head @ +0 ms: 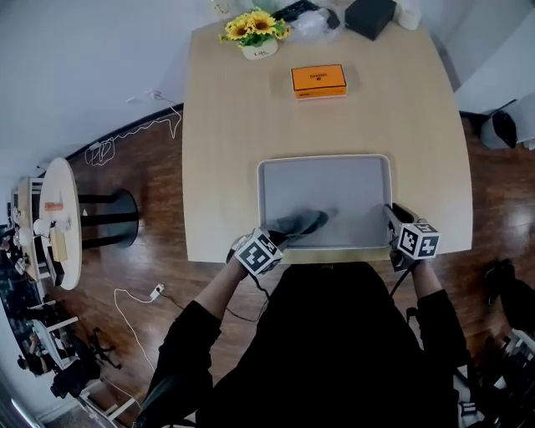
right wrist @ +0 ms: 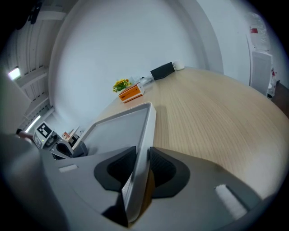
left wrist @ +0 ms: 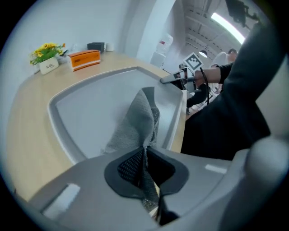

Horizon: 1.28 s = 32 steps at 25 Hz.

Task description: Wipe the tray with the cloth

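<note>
grey cloth (head: 299, 223) lies bunched on the near-left part of the pale tray (head: 334, 180), one end pinched tight in the closed jaws of the left gripper (head: 280, 236). right gripper (head: 391, 219) is clamped on the tray's right rim, by its near corner. tray sits at the near edge of the wooden table (head: 226, 125); orange box (head: 318, 80) and sunflowers (head: 255, 28) lie far beyond.

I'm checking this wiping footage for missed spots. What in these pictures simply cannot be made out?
- Print on the orange box and the flowerpot: too small in every view.
- Floor of the tray under the cloth: covered by it, in the head view and the left gripper view.
- Black object at the far end of the table: cut off by the head view's top edge.
</note>
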Available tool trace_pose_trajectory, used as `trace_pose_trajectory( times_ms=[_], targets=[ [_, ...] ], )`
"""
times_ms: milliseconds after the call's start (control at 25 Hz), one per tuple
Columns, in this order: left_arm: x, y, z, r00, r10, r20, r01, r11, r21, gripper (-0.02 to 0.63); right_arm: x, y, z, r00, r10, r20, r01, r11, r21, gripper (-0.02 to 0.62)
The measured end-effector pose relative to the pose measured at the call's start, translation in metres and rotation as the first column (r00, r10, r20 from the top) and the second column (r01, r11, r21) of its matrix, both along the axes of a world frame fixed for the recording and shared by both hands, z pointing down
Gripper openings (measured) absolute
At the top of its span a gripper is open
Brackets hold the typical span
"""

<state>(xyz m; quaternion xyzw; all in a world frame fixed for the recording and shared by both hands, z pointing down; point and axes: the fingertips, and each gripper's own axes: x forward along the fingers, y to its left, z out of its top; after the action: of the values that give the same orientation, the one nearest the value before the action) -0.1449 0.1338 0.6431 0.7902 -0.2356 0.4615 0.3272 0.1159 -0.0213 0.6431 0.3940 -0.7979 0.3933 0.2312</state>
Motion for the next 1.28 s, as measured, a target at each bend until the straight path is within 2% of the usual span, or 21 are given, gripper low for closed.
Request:
trace_pose_trajectory(
  times_ms=[80, 200, 280, 400, 560, 680, 800, 880, 960, 1080, 1200, 1280],
  targets=[
    [-0.016, -0.001, -0.002, 1.0, -0.029, -0.002, 0.029, 1.0, 0.002, 0.0, -0.001, 0.001, -0.001, 1.0, 0.009, 0.0, -0.009, 1.0, -0.011, 0.1],
    [-0.02, -0.02, -0.005, 1.0, 0.004, 0.001, -0.004, 0.999, 0.046, 0.0, -0.002, 0.0, -0.003, 1.0, 0.006, -0.023, -0.006, 1.0, -0.004, 0.098],
    [-0.023, -0.049, -0.003, 1.0, 0.021, 0.005, -0.022, 0.996, 0.083, 0.0, -0.002, 0.0, -0.003, 0.999, -0.002, -0.05, 0.003, 1.0, 0.013, 0.098],
    [-0.029, -0.104, 0.0, 1.0, 0.014, -0.014, -0.012, 0.995, 0.097, 0.0, -0.001, 0.001, -0.003, 0.998, -0.002, -0.069, 0.004, 1.0, 0.024, 0.097],
    [-0.048, -0.179, -0.002, 0.999, 0.004, 0.051, -0.013, 0.985, 0.173, 0.0, -0.003, -0.001, -0.002, 0.997, -0.001, -0.078, 0.003, 1.0, 0.02, 0.097],
    [-0.056, -0.201, -0.003, 0.996, -0.003, 0.091, -0.015, 0.979, 0.201, 0.0, -0.003, -0.002, -0.002, 0.997, 0.01, -0.08, -0.009, 1.0, 0.017, 0.095],
    [-0.05, -0.189, -0.005, 0.997, -0.044, 0.059, 0.032, 0.98, 0.196, 0.0, -0.001, -0.002, -0.003, 0.997, 0.035, -0.071, -0.034, 0.999, 0.022, 0.095],
    [-0.04, -0.164, -0.006, 0.997, -0.072, 0.01, 0.07, 0.986, 0.15, 0.0, 0.0, -0.001, -0.002, 0.996, 0.048, -0.069, -0.046, 0.999, 0.026, 0.095],
    [-0.027, -0.13, -0.007, 0.997, -0.066, -0.031, 0.069, 0.993, 0.099, 0.0, 0.0, 0.0, -0.002, 0.996, 0.053, -0.069, -0.052, 0.998, 0.028, 0.095],
    [-0.004, -0.074, -0.006, 0.999, 0.021, -0.045, -0.017, 0.997, 0.078, 0.0, 0.001, -0.001, -0.002, 0.997, 0.054, -0.062, -0.052, 0.998, 0.028, 0.095],
    [0.022, -0.027, -0.005, 0.99, 0.12, -0.069, -0.115, 0.991, 0.071, 0.0, 0.0, -0.002, -0.002, 0.997, 0.05, -0.055, -0.049, 0.998, 0.031, 0.095],
    [0.037, -0.006, -0.005, 0.986, 0.134, -0.099, -0.13, 0.99, 0.048, 0.0, 0.0, 0.0, -0.003, 0.997, 0.052, -0.05, -0.05, 0.998, 0.031, 0.095]
  ],
)
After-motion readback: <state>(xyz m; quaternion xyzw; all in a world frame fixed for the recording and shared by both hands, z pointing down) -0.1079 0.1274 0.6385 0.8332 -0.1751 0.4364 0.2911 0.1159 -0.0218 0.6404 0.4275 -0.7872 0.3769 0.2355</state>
